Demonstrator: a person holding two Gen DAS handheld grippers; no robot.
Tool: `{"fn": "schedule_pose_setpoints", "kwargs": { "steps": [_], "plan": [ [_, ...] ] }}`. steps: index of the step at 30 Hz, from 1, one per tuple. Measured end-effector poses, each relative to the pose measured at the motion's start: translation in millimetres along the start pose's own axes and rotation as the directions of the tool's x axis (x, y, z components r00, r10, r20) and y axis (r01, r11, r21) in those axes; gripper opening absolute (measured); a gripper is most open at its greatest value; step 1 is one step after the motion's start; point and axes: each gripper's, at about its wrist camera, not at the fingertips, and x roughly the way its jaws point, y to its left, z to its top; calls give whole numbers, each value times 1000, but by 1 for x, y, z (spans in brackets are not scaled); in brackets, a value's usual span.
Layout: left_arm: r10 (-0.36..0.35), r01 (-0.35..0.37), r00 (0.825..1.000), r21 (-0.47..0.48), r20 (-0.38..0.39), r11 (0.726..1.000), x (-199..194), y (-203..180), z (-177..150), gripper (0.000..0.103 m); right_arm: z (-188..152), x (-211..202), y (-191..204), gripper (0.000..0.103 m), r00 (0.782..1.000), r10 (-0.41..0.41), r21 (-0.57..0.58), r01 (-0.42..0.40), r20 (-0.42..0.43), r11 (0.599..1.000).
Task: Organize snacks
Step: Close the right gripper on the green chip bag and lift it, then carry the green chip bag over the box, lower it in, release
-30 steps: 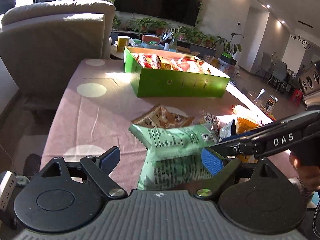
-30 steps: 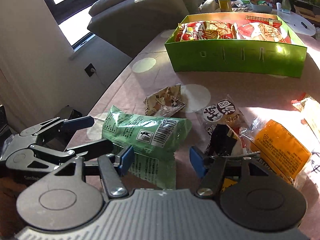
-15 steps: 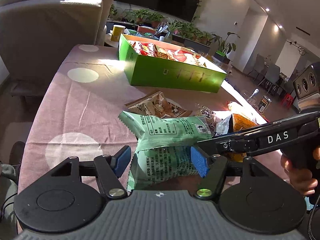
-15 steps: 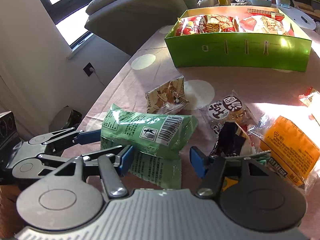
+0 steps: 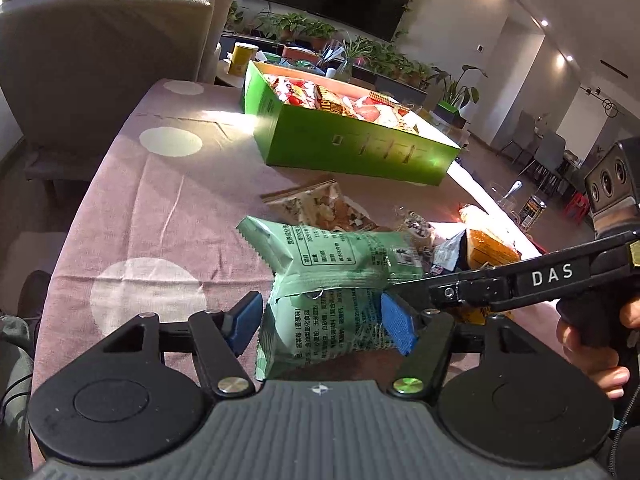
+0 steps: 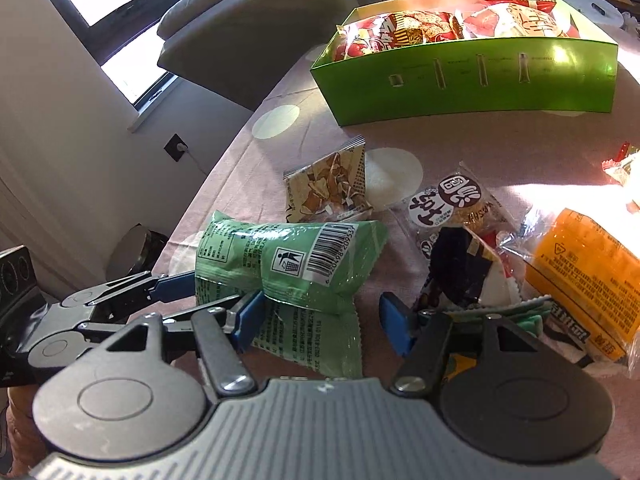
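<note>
Left tool [image 5: 320, 324]: jaws have just been closing and are now about a third open. Both blue pads [image 5: 394, 328] appear to press the sides of the lower half of the pale green crinkled plastic snack bag [image 5: 340, 256], so it looks gripped. Cannot tell whether that bag is one folded pack or two stacked.

Right tool [image 6: 322, 324]: also part open, straddling the same green bag from the other side. Its left pad is at the bag's edge and its right pad stands clear of the bag, so no clamp there. In the left wrist view its black finger marked DAS runs in from the right up to the bag, with a person's hand [image 5: 596, 344] on the grip.

The green bag sits at the near edge of the desk with the mauve cloth and pale dots [image 5: 160, 208], between both tools.

- Just behind it: a tan flat snack pack [image 5: 316, 204].
- To the right: a clear pack of round biscuits with black lettering [image 6: 460, 208], a dark wrapped pack [image 6: 460, 268] and an orange plastic pack [image 6: 588, 264], bunched close together.
- Further back, well apart: an open bright green cardboard box [image 5: 360, 148] filled with red-and-white snack bags.
- Beyond the desk's far left corner: a grey upholstered armchair [image 5: 100, 60].
</note>
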Motion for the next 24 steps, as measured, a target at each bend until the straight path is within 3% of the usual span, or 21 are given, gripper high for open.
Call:
{"fn": "schedule_pose_setpoints", "kwargs": {
  "steps": [3,6,13,15,16,19,24],
  "plan": [
    [-23,23,999,-8,32,1000,-8,2,5,61,2,-11,2,58,1000,-4,-5,4,31,1000],
    [27,-27,999,-3,40,1000,-6,3,9,61,6,-16,2,58,998,-6,-8,6,58,1000],
    [10,-10,1000,-37,8,999,10,10,5,64,6,3,0,58,1000,-16,19,16,5,1000],
    [-5,5,1000,-61,1,998,10,13,5,61,6,4,-2,58,1000,-7,28,7,4,1000],
    [-22,22,1000,-69,0,997,9,13,5,54,6,3,-1,58,1000,-5,28,4,3,1000],
    [-22,23,1000,-44,7,999,4,6,5,50,5,1,0,50,1000,30,34,-30,-1,999],
    [-25,26,998,-21,57,999,-12,-4,11,48,7,-11,6,49,998,43,12,-44,34,999]
  ]
}}
